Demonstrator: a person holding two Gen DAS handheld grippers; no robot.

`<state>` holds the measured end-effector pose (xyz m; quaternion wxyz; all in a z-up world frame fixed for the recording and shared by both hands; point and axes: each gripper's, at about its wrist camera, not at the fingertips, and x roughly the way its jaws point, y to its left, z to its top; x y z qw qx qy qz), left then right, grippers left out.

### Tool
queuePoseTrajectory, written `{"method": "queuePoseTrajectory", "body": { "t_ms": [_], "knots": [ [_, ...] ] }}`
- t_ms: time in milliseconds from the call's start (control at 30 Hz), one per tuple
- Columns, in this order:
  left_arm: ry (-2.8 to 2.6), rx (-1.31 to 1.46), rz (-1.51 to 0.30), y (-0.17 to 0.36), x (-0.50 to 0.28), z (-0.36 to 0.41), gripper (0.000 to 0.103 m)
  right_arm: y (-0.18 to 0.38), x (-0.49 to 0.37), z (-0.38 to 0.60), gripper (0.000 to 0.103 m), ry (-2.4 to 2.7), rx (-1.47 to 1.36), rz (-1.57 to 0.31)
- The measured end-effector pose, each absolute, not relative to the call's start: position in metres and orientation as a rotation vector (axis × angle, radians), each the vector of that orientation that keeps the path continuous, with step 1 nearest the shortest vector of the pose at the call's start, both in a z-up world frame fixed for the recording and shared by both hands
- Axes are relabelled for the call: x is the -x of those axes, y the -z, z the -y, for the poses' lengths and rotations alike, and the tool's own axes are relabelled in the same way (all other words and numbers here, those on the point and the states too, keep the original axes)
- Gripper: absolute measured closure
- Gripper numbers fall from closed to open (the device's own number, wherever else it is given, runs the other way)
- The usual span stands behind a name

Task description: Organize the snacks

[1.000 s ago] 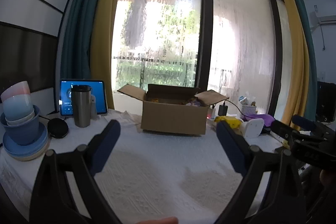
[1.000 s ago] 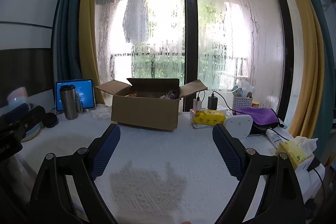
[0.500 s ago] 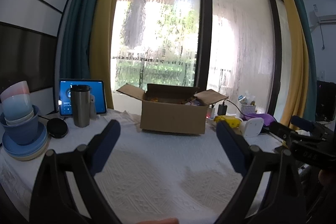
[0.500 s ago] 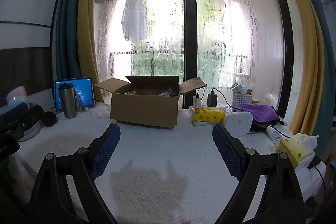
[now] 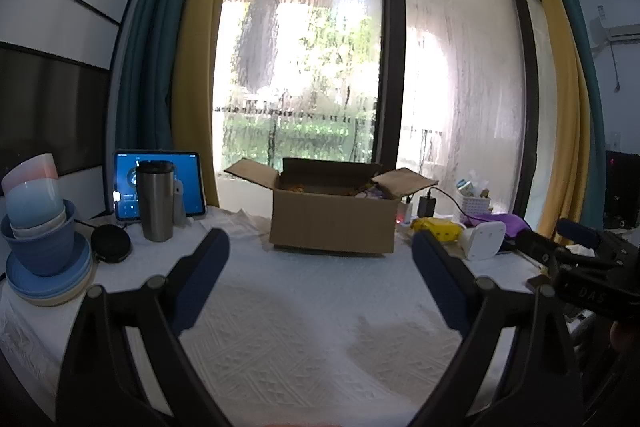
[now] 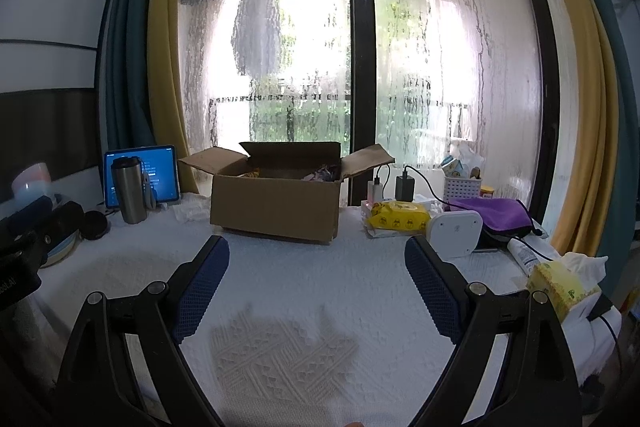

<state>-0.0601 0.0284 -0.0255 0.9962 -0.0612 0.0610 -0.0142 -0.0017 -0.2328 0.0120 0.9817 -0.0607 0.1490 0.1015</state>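
- Over the last second almost nothing had changed: we saw only a slight drift of both views, and nothing on the table (image 6: 280, 279) had shifted. For the task that meant no snack was in transit.
- At the far left edge sat the stacked blue bowls (image 5: 38, 239), a black puck (image 5: 111, 243), the steel tumbler (image 5: 155, 201) and a tablet (image 5: 160, 183) propped behind it, a crowded corner we judged best avoided.
- Our left gripper (image 5: 320, 259) hung over the bare cloth, jaws wide apart and holding nothing.
- The cardboard box (image 6: 276, 207) stood at the back centre, flaps open, with snacks (image 6: 320, 173) just visible inside; none lay loose on the cloth. That would fit either a box waiting to be sorted or one already filled.
- Our right gripper (image 6: 316, 263) was likewise spread wide and empty, with free room ahead to the box.
- At the right edge we noted the yellow wipes pack (image 6: 400, 221), a white device (image 6: 454, 231), a purple pouch (image 6: 492, 211), charger cables (image 6: 424, 183) and a tissue pack (image 6: 560, 287), all snag risks.
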Motion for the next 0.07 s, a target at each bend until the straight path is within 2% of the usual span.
{"method": "queuePoseTrajectory", "body": {
  "t_ms": [67],
  "knots": [
    [0.014,0.126,-0.117,0.027,0.0572,-0.0311,0.009,-0.006,-0.0045,0.2317,0.011,-0.193,0.144,-0.303]
  ]
}}
